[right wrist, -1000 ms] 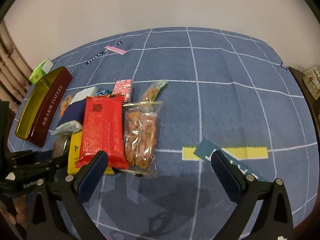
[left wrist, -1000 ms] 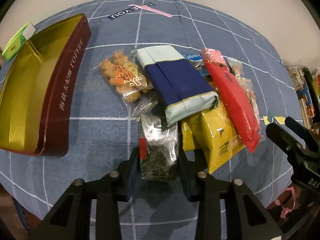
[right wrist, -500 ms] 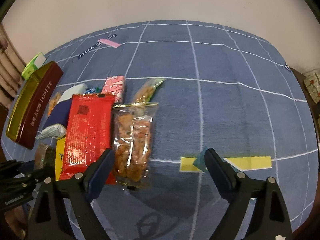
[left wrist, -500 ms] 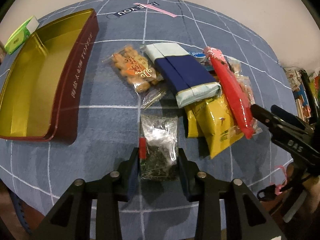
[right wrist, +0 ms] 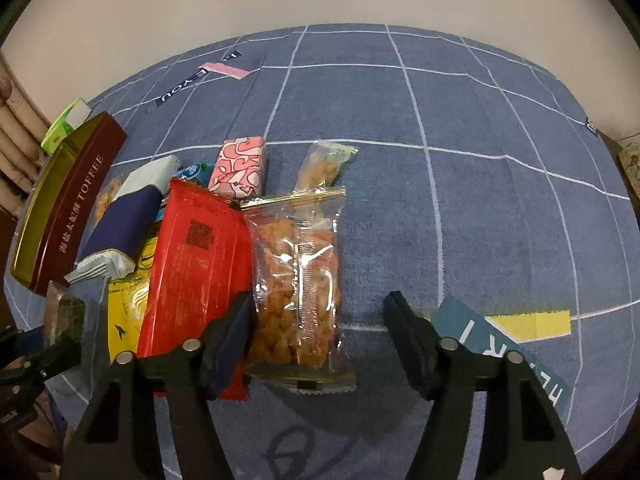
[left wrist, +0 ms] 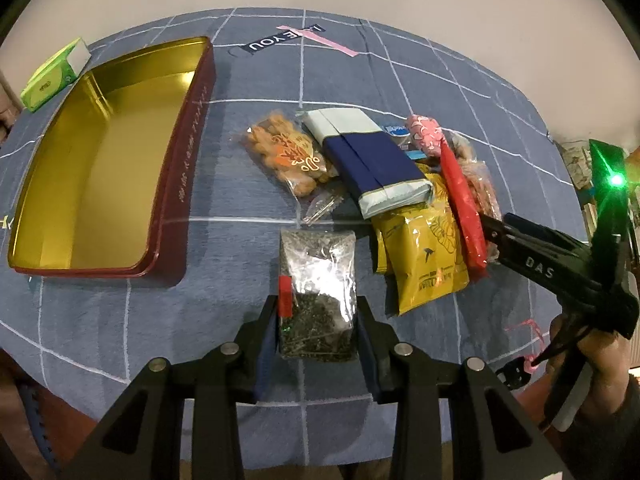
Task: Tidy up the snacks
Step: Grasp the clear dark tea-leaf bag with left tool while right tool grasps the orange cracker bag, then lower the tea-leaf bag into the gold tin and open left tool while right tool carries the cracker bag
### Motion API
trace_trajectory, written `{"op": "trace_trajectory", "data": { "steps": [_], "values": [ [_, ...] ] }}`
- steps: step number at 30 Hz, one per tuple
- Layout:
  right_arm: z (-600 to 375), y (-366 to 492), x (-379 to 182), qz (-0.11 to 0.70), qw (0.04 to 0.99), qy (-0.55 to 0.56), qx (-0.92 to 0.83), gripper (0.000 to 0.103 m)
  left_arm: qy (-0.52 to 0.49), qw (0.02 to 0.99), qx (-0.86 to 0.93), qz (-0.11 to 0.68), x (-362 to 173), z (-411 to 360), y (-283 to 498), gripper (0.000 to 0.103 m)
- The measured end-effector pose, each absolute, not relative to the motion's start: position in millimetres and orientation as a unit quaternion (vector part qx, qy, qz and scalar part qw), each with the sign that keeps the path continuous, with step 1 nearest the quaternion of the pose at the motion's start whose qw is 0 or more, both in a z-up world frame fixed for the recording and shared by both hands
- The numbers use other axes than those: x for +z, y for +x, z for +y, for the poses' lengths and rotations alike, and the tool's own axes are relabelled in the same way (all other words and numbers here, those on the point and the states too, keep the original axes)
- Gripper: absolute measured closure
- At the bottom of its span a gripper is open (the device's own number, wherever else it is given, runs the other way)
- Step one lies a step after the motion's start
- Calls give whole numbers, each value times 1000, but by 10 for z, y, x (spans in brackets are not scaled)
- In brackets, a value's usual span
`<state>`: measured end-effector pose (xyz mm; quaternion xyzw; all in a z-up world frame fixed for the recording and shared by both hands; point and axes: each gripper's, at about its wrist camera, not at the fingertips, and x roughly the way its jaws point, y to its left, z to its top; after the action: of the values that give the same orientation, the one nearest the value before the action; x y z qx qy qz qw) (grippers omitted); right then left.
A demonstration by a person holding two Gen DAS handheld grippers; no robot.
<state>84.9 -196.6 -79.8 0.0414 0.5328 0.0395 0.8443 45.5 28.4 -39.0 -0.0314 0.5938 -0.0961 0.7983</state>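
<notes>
My left gripper (left wrist: 318, 330) is shut on a clear bag of dark tea leaves (left wrist: 317, 288), held above the blue cloth, clear of the snack pile. The open gold-lined toffee tin (left wrist: 100, 168) lies to its left. The pile holds a peanut snack bag (left wrist: 288, 160), a navy packet (left wrist: 368, 164), a yellow pouch (left wrist: 424, 256) and a red packet (left wrist: 460, 200). My right gripper (right wrist: 318, 328) is open, its fingers astride the near end of a clear bag of orange crackers (right wrist: 298, 276). The red packet (right wrist: 192, 256) lies beside the left finger.
A green box (left wrist: 54, 74) lies behind the tin. A pink patterned packet (right wrist: 242, 170) and a small green-topped snack bag (right wrist: 324, 164) lie at the far side of the pile. Blue checked cloth (right wrist: 480, 200) stretches to the right. The table edge is near me.
My left gripper has pulled the tea bag back out of the pile and swung left, bringing the tin into fuller view. My right gripper has moved forward and narrowed around the cracker bag.
</notes>
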Motion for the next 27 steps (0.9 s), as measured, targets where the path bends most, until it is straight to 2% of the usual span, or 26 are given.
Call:
{"op": "trace_trajectory", "data": {
  "steps": [1,2,5,17,27],
  "values": [
    [-1948,850,-795,533,845,36,40,61,-33,799,-97,592,-376,285,450,67],
    [-1933,852,-793,533,845,32,41,64,-33,800,-98,591,-357,290,442,67],
    [-1913,833,-795,534,844,22,40,65,-35,805,-101,583,-284,315,413,67],
    [-2076,681,-782,542,839,45,5,66,-31,834,-97,542,100,527,534,67],
    [-2125,604,-775,544,838,51,-18,66,-26,845,-16,534,153,1421,878,67]
  ]
}}
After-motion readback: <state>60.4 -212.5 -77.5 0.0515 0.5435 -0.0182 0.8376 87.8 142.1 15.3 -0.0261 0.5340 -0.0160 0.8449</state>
